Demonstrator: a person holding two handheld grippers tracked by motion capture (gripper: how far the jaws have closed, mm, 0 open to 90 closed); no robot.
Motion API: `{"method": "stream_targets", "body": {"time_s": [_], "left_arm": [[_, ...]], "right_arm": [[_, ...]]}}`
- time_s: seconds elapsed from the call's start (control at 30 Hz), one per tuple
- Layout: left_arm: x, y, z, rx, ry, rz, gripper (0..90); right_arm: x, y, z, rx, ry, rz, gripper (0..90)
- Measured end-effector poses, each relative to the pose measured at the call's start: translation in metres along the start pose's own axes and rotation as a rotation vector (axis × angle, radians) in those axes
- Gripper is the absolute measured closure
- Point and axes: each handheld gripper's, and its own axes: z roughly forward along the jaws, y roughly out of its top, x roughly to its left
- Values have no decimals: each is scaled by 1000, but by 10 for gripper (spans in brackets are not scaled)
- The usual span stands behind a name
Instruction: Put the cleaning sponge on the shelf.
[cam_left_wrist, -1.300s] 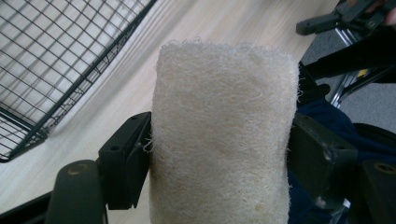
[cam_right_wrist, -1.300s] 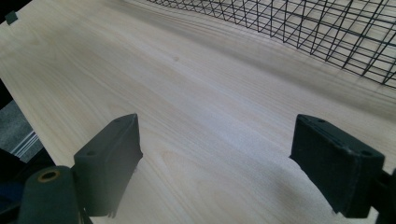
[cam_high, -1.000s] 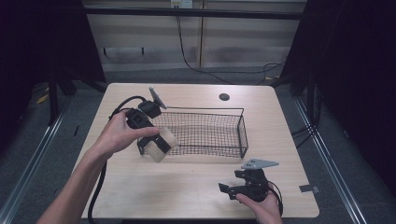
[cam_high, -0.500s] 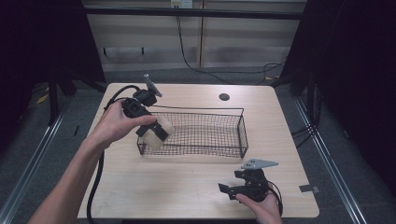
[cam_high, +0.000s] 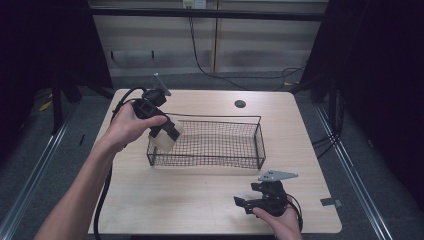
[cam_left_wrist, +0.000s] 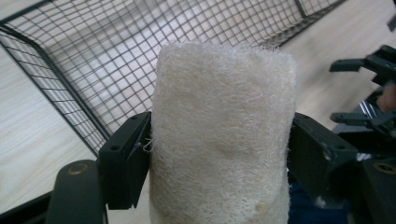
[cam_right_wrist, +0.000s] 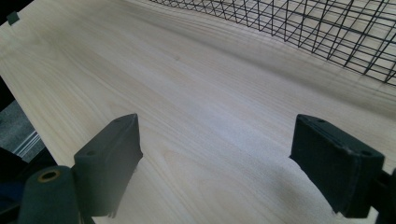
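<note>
Cream loofah (cam_left_wrist: 223, 135), fibrous and cylindrical, clamped in the left gripper (cam_high: 167, 131).
One loofah, one wire basket (cam_high: 220, 145), two grippers; right gripper (cam_high: 248, 204) gapes empty.

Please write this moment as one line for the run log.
left gripper: shut on loofah sponge, above left end of wire basket | right gripper: open, empty, low over table | sponge not yet released
</note>
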Motion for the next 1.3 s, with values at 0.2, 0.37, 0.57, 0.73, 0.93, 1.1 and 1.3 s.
{"method": "stream_targets", "body": {"time_s": [0.2, 0.37, 0.57, 0.73, 0.93, 1.1, 1.3], "left_arm": [[6, 4, 3, -12, 32, -56, 274], [12, 7, 8, -16, 29, -105, 274], [18, 8, 18, -14, 44, -152, 274], [23, 10, 28, -4, 81, -195, 274], [27, 12, 36, -5, 98, -244, 274], [31, 14, 45, 4, 111, -265, 274], [32, 17, 52, 0, 120, -289, 274]], "right_arm": [[0, 0, 0, 1, 2, -1, 155], [0, 0, 0, 2, 0, 1, 156], [0, 0, 0, 4, 1, 1, 156], [1, 0, 1, 8, 2, 0, 157], [0, 0, 1, 8, 2, 0, 157], [1, 0, 1, 10, 2, -1, 157], [0, 0, 1, 9, 5, -1, 158]]}}
